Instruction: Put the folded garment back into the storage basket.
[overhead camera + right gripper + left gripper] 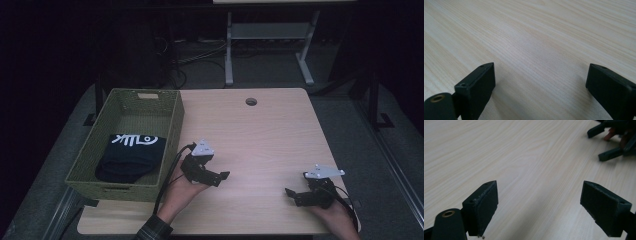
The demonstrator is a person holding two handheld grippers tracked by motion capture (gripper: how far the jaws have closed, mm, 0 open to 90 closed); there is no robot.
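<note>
Only thing with any print on it is the dark folded cloth (pixel 131 156) sitting in the green woven basket (pixel 172 131) at the left of the table. It's got big white characters across the top fold, look like stylised brush strokes, maybe three or four of them, but from the high view they're too small and blurry for me to actually read. There's a small pale tag (pixel 148 95) on the far rim of the basket too, and it looks blank from here. The gripper views have no text or numbers on them.
</note>
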